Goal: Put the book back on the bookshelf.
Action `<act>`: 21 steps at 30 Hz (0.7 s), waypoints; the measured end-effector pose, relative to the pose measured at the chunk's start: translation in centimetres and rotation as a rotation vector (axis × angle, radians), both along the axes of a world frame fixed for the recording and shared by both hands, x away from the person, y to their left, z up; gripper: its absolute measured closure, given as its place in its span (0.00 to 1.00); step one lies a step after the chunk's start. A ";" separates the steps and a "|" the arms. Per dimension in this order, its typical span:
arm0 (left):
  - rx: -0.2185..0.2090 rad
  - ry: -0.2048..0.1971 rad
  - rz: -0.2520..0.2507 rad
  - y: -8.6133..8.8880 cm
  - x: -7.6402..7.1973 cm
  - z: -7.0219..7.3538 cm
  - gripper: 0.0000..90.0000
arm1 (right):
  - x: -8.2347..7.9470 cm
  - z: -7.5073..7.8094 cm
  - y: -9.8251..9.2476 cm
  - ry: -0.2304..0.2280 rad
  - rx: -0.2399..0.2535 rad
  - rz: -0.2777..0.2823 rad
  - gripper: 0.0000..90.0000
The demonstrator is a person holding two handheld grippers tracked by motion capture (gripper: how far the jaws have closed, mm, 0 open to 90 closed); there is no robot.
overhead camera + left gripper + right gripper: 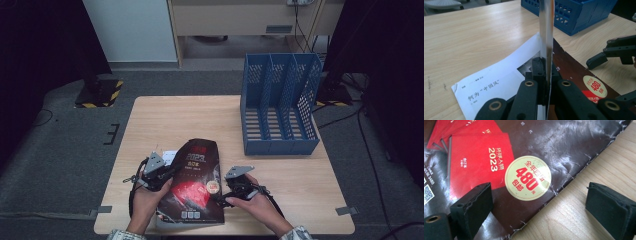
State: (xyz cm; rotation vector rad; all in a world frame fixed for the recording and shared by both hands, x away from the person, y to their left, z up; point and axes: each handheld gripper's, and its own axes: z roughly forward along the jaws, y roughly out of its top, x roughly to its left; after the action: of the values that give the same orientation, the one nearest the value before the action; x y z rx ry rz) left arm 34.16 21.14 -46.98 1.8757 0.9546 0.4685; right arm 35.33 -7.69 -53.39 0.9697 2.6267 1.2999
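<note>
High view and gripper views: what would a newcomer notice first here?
First, the dark glossy magazine at the table's near edge, its cover lifted on edge by the left gripper, shut on it, baring a white page. Next, the blue file rack standing at the far right. The right gripper is open at the magazine's right edge, by a round yellow sticker.

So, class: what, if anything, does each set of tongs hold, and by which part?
Left tongs pinch the magazine's lifted cover by its left edge. Right tongs stand open over its right edge, holding nothing.

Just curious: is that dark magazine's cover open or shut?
Partly open. The left gripper pinches the magazine's cover and holds it upright above a white page.
</note>
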 end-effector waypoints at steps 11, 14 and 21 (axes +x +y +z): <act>-0.024 -0.046 0.000 0.1 -0.3 0.5 0.99 | 1.3 0.3 0.7 0.053 0.013 0.022 0.09; -0.029 -0.049 -0.001 0.1 -0.3 0.5 0.99 | 1.5 0.2 1.2 0.072 0.017 0.034 0.09; -0.010 -0.015 0.024 0.3 0.0 -0.1 0.95 | 1.5 0.2 1.7 0.073 0.010 0.039 0.10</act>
State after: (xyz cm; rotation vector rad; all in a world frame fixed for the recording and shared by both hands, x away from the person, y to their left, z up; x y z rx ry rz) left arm 34.19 21.45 -47.03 1.8511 0.9688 0.4915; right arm 36.85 -5.96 -53.17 0.9912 2.7093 1.3123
